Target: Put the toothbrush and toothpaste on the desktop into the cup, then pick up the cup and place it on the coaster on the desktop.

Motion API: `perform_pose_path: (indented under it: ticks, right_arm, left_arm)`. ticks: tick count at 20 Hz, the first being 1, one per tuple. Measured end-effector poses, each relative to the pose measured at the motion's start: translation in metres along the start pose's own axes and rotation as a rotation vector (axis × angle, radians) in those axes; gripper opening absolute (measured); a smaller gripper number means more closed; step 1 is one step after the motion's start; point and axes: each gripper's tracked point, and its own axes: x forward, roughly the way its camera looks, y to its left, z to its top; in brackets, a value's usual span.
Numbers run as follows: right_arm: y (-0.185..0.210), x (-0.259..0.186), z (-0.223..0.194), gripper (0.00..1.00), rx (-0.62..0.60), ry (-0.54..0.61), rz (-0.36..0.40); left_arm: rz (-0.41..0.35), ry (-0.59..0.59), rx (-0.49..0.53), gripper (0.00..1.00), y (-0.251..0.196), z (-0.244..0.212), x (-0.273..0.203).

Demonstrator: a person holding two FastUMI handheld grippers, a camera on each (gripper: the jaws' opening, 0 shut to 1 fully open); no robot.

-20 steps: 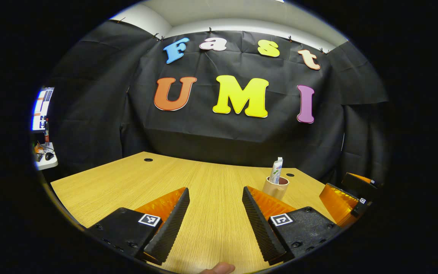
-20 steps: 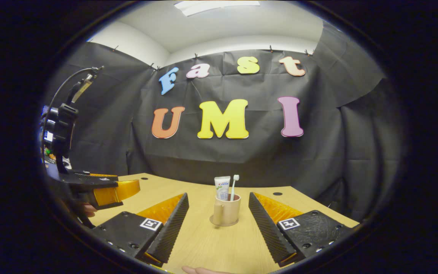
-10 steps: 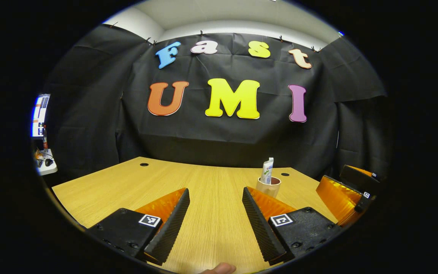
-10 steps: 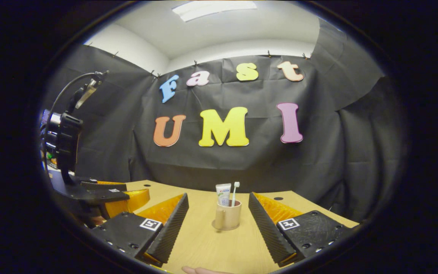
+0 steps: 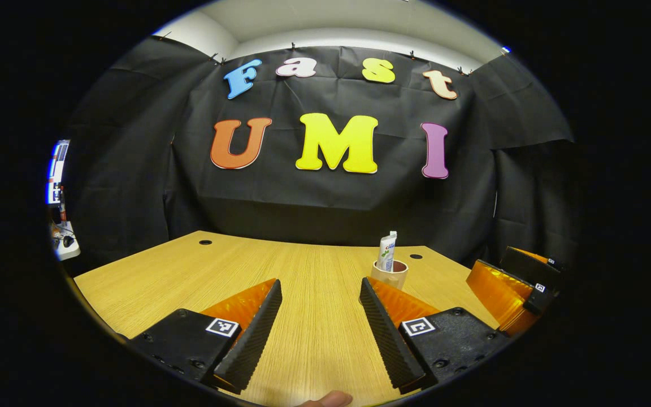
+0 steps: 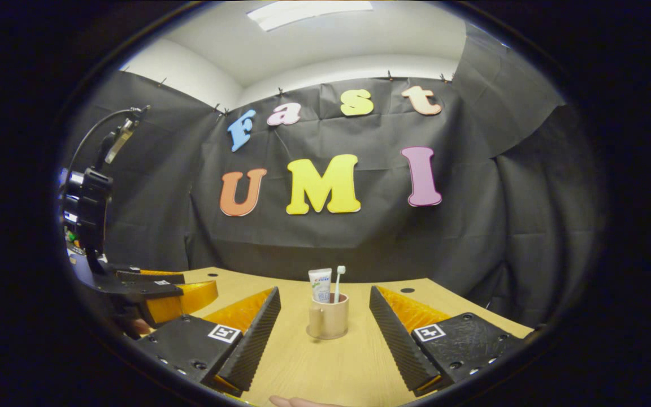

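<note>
A tan cup [image 6: 329, 317] stands upright on a round coaster [image 6: 325, 336] on the wooden desktop [image 6: 331, 367]. A toothpaste tube [image 6: 320, 284] and a toothbrush [image 6: 339, 282] stick up out of it. My right gripper [image 6: 324, 333] is open, drawn back from the cup, with nothing between its fingers. In the left gripper view the cup [image 5: 390, 275] with the toothpaste tube [image 5: 387, 251] shows beyond the right finger. My left gripper [image 5: 320, 322] is open over bare desktop [image 5: 190, 277]. The other gripper [image 5: 515, 288] sits at the right there.
The other gripper [image 6: 156, 291] and its mount stand at the left in the right gripper view. Cable holes [image 5: 205, 242] mark the desk's far corners. A side table with clutter [image 5: 63, 243] lies beyond the booth's left opening. A fingertip [image 5: 328, 399] shows at the bottom edge.
Both grippers have drawn back slightly and shifted; the cup now looks a little smaller and farther in both views. Both stay open. The cup has not moved.
</note>
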Motion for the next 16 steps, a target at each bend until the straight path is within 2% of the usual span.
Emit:
perform_pose_path:
  ticks: [6,8,16]
  right_arm:
    - [0.0,-0.0011,0.0003,0.95,-0.006,-0.003,0.002]
    - [0.0005,-0.0007,-0.0003,0.95,-0.008,-0.004,0.001]
    - [0.0004,-0.0009,-0.0062,0.95,-0.005,0.019,0.003]
  left_arm:
    - [0.006,0.007,0.031,0.89,-0.0052,-0.007,0.0001]
    - [0.031,-0.001,0.033,0.89,0.0007,-0.0074,0.0]
    - [0.029,-0.012,-0.006,0.89,0.0006,-0.0054,0.001]
